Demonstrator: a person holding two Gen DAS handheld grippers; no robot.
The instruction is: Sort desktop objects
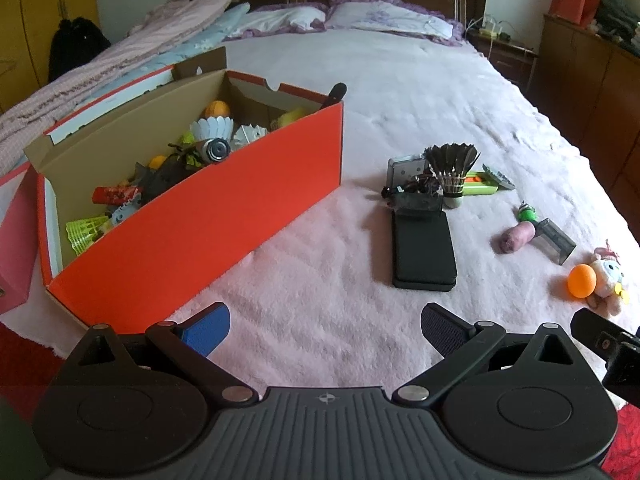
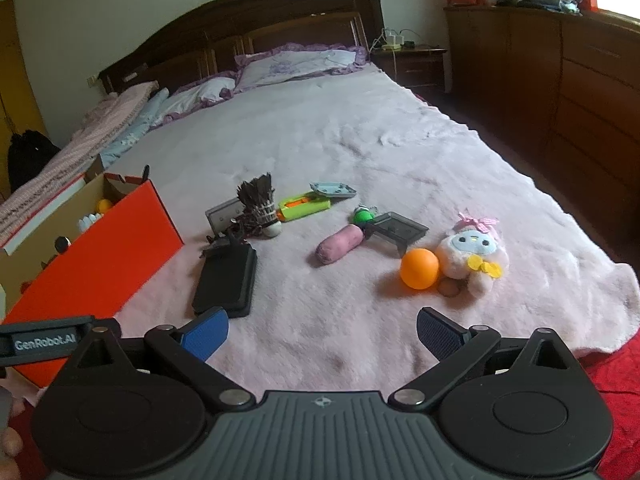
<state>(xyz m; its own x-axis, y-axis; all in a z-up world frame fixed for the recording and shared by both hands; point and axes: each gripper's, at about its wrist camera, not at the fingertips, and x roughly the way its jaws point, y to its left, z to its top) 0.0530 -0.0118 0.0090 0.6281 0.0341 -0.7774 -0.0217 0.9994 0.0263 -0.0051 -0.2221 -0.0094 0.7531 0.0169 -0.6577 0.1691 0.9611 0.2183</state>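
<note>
Gaping jaws — fluffy blanket (image 2: 360, 152)

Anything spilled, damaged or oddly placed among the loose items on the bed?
Nothing looks spilled or broken. The dark-feathered shuttlecock stands upright on its cork amid a cluttered pile, and the clear grey case lies tipped at an angle against the pink roll. Both grippers are open and empty.

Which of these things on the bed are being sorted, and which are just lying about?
Being sorted:
orange box
black case
dark shuttlecock
green case
pink roll
orange ball
plush toy

Just lying about:
pillows
folded quilts
nightstand
black bag
</note>
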